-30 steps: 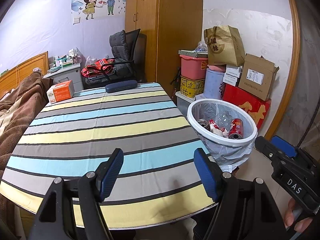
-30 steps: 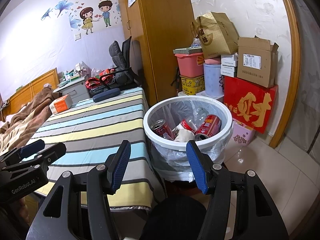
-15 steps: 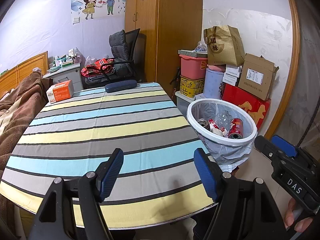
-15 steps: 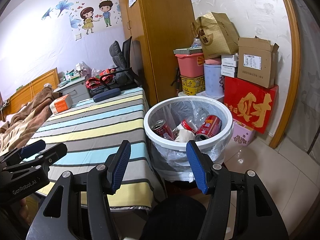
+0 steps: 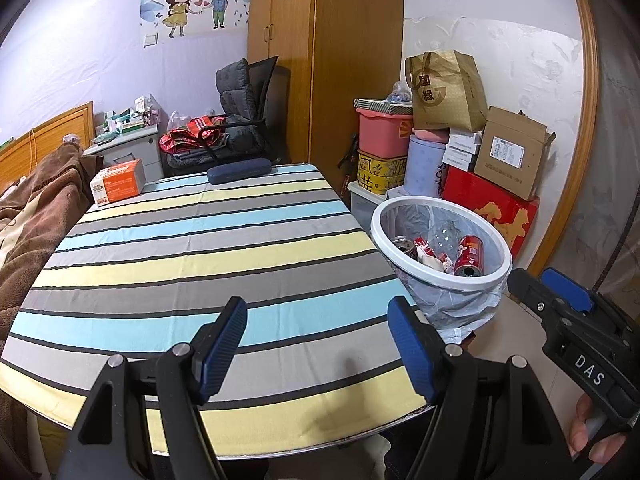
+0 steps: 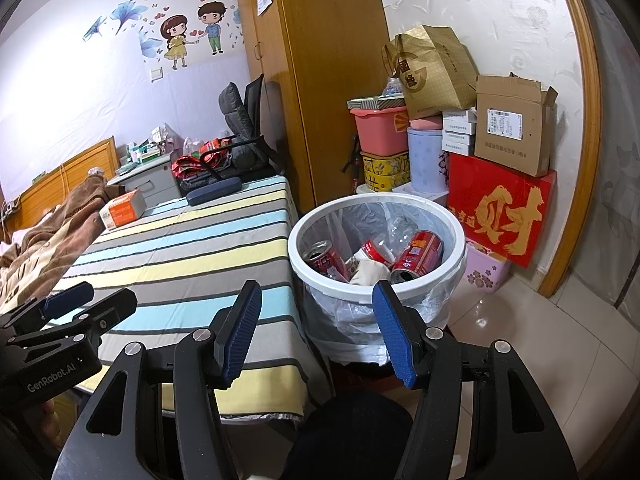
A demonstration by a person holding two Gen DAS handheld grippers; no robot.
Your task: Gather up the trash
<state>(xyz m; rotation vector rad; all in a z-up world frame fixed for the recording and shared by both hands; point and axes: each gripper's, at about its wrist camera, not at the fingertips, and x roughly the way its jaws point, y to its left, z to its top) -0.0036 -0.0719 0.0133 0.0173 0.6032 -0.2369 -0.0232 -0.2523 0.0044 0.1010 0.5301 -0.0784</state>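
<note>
Several pieces of trash: red cans (image 6: 418,255), a crumpled white wad (image 6: 370,272) and a clear plastic bottle (image 6: 400,227) lay together inside the white bin (image 6: 376,206).
Cans: one lay on its side with its open mouth toward the near rim; another (image 6: 324,258) leaned against the bin's left wall, top up.
Bin: it was lined with a clear bag (image 6: 348,312) that spilled over the rim, and it stood just beside the right edge of the bench (image 5: 200,240), seen also from the left wrist (image 5: 440,240).
Right tongs (image 6: 316,330): blue pads spread wide apart, nothing between them, held in front of the bin's near rim and apart from it.
Left tongs (image 5: 316,344): pads likewise wide apart and empty, held above the near edge of the striped cloth.
Bench: it was covered in blue, yellow and grey stripes; an orange box (image 5: 118,186) sat at its far left corner and a dark blue case (image 5: 239,171) lay along its far edge.
Behind the bin: a red box with gold lettering (image 6: 500,208) sat under a cardboard carton (image 6: 510,124), with a pink tub (image 6: 380,130) and a brown paper bag (image 6: 432,70) stacked near the wooden wardrobe (image 6: 328,80).
Far left: a brown blanket (image 5: 36,216) lay on the bed beside the bench.
</note>
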